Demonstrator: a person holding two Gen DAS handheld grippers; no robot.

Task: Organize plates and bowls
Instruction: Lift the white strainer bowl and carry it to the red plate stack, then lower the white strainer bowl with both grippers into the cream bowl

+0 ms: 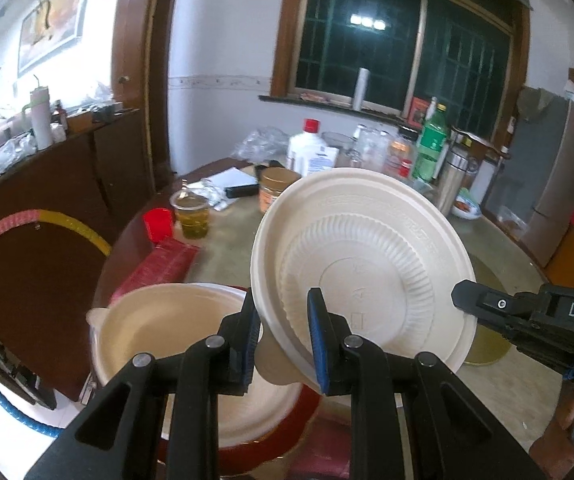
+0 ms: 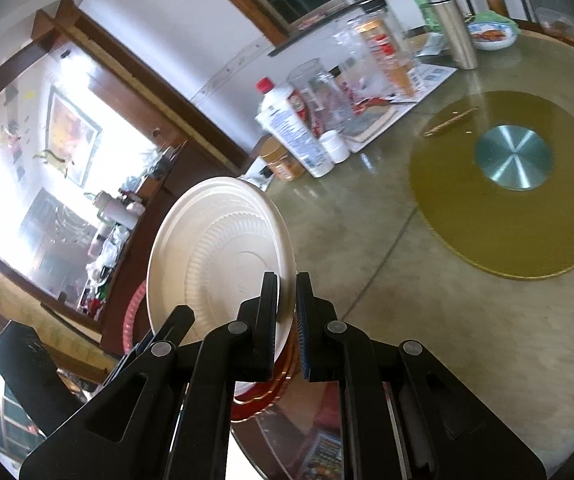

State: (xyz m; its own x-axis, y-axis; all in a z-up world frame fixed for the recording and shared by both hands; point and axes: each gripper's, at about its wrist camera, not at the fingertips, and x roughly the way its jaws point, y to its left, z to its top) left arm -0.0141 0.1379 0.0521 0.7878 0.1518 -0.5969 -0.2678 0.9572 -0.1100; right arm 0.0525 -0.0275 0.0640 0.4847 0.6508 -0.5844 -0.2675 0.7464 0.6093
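Note:
A cream disposable plate (image 1: 367,264) is held up on edge, its ribbed underside facing the left wrist camera. My left gripper (image 1: 283,340) straddles its lower left rim, and the blue pads (image 1: 319,344) stand a little apart around it. My right gripper (image 1: 461,300) clamps the plate's right rim. In the right wrist view the same plate (image 2: 215,256) stands on edge with my right gripper (image 2: 287,320) shut on its rim. A cream bowl (image 1: 191,340) sits below on a red plate (image 1: 287,436) at the table's near edge.
The round table (image 2: 367,248) carries a gold turntable mat (image 2: 507,184) with a metal hub. At the back stand bottles (image 1: 311,148), jars (image 1: 275,192), a steel flask (image 1: 453,184) and a glass of tea (image 1: 193,216). A red box (image 1: 159,268) lies left. A dark sideboard (image 1: 47,184) stands beyond.

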